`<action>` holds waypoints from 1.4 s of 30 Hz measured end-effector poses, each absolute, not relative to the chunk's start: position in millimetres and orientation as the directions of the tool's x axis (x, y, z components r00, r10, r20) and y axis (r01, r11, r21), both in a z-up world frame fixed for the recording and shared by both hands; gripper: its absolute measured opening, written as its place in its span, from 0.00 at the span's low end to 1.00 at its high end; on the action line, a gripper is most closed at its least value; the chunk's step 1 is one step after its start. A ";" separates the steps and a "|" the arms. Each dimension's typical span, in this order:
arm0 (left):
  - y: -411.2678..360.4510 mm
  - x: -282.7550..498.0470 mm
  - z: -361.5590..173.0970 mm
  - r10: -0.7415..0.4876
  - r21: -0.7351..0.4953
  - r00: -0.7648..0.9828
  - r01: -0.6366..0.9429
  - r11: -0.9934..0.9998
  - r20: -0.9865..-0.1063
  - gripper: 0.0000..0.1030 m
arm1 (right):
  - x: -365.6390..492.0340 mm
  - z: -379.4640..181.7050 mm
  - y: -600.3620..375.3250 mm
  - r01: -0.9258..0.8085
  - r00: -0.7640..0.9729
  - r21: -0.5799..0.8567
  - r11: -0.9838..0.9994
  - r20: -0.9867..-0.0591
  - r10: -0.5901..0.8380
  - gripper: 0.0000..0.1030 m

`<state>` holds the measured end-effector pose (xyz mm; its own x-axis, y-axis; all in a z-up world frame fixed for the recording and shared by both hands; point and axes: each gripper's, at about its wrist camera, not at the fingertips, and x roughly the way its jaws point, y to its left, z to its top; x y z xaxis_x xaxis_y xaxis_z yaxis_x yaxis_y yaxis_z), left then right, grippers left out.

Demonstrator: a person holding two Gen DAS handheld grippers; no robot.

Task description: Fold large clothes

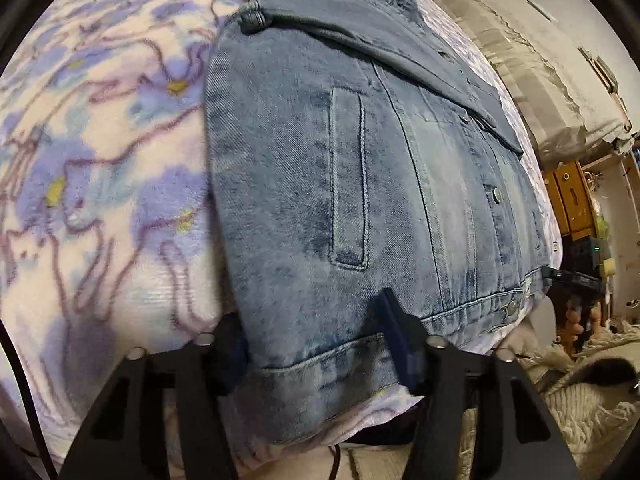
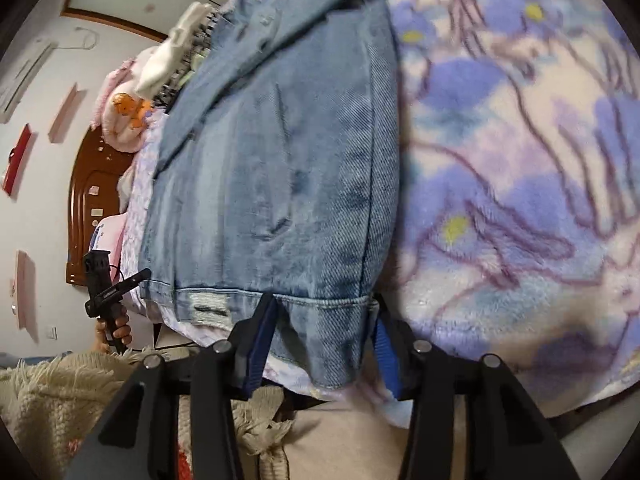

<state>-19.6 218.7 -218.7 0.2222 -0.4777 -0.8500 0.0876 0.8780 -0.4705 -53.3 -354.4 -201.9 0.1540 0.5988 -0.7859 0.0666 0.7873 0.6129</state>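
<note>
We see our left gripper (image 1: 312,320) spread wide at the near edge of the bed, its two fingers straddling one hem corner of the denim jacket (image 1: 360,184); the right finger's blue pad (image 1: 394,336) lies against the cloth, but nothing is pinched. Our right gripper (image 2: 324,320) is likewise wide open, its fingers either side of the other hem corner, which droops over the bed's edge, grasping nothing. In the right wrist view the left gripper (image 2: 105,292) shows beyond the jacket's far hem corner, held in a hand (image 2: 116,332).

The jacket lies flat on the bed, front up, sleeves folded in across it. Its long axis runs away from us: hem at the near edge, collar toward the far side. Under it spreads a fleece blanket (image 1: 100,160) with purple and blue flowers. A cream fringed rug (image 2: 48,392) lies below the bed's edge.
</note>
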 end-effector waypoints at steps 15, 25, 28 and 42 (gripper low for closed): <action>174.2 20.3 -138.5 -0.598 -0.535 0.246 0.281 0.797 -0.762 0.08 | -22.1 -130.4 -334.6 -0.154 0.234 0.672 0.724 -0.687 0.688 0.36; 202.7 135.2 -56.1 -0.604 -0.691 0.591 0.106 0.715 -0.535 0.12 | 109.0 -35.8 -370.7 -0.111 0.632 0.773 0.624 -0.430 0.645 0.24; 214.4 195.0 -71.5 -0.565 -0.686 0.551 -0.019 0.728 -0.614 0.14 | 155.1 -43.1 -394.2 0.060 0.700 0.760 0.648 -0.495 0.515 0.33; 193.1 294.6 -149.5 -0.463 -0.526 0.329 -0.136 0.839 -0.823 0.82 | 248.1 -140.8 -374.4 0.203 0.509 0.511 0.835 -0.783 0.356 0.57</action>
